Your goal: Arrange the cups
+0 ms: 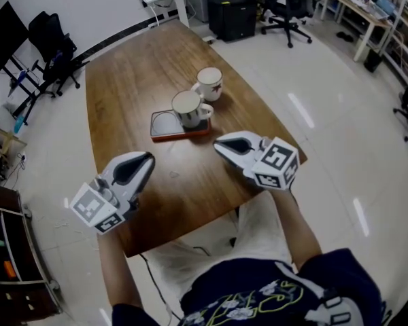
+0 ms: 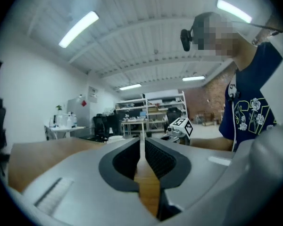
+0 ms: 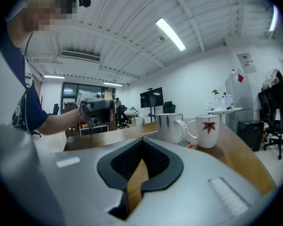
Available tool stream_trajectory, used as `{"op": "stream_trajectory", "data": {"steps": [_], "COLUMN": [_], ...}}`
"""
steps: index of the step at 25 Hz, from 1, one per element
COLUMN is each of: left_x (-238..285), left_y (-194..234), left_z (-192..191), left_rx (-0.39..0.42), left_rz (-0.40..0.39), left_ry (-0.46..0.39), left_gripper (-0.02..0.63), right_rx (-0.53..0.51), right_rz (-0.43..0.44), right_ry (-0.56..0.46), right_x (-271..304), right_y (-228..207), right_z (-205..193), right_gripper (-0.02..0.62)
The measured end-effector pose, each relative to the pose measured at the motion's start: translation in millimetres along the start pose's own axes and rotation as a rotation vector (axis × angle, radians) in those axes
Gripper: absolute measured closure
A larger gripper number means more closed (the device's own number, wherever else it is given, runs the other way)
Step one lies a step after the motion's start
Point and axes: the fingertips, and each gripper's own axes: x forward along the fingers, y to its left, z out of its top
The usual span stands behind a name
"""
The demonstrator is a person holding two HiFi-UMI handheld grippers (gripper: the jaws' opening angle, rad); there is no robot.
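My left gripper [image 1: 147, 160] and right gripper [image 1: 219, 145] are both clamped shut (nothing in them). Blue cup [image 1: 188, 107] sits on the tray [image 1: 162, 129], leaf cup [image 1: 209, 83] just beyond it. Both are ahead-left of my right gripper, the nearer one.

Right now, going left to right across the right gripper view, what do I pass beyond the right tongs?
Left tongs → blue-marked cup → leaf-printed cup → black office chair.
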Motion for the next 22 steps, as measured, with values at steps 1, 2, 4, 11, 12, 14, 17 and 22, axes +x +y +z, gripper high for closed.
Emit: {"op": "stream_trajectory", "data": {"steps": [1, 2, 4, 11, 12, 14, 17, 22], "left_x": [9.2, 19.4, 43.3, 154.7, 168.7, 192.7, 225.7, 273.8], "left_y": [6.8, 13.9, 24.5, 74.6, 86.8, 106.2, 121.6, 128.6], "left_z": [13.9, 28.0, 53.6, 49.4, 41.0, 22.7, 1.0, -35.5], "left_rx": [0.073, 0.144, 0.249, 0.229, 0.220, 0.175, 0.119, 0.134], "left_rz": [-0.029, -0.059, -0.136, -0.364, -0.370, -0.384, -0.405, -0.401], "left_ry": [0.059, 0.115, 0.213, 0.638, 0.703, 0.837, 1.015, 1.211], "left_gripper": [0.584, 0.564, 0.492, 0.153, 0.152, 0.141, 0.131, 0.123], "right_rx": [-0.003, -0.005, 0.002, -0.008, -0.007, -0.004, 0.000, 0.009], "right_rz": [-0.001, -0.002, -0.003, -0.007, -0.007, -0.008, -0.004, -0.001], "right_ry": [0.003, 0.004, -0.005, 0.025, 0.026, 0.027, 0.021, 0.014], "right_x": [0.2, 1.0, 3.9, 2.5, 3.4, 6.6, 10.5, 8.5], "right_y": [0.5, 1.2, 4.5, 6.7, 7.2, 8.7, 11.1, 16.7], "right_z": [-0.6, -0.7, 2.5, 3.2, 2.9, 0.8, 1.5, 7.2], "right_gripper": [0.583, 0.583, 0.583, 0.583, 0.583, 0.583, 0.583, 0.583]}}
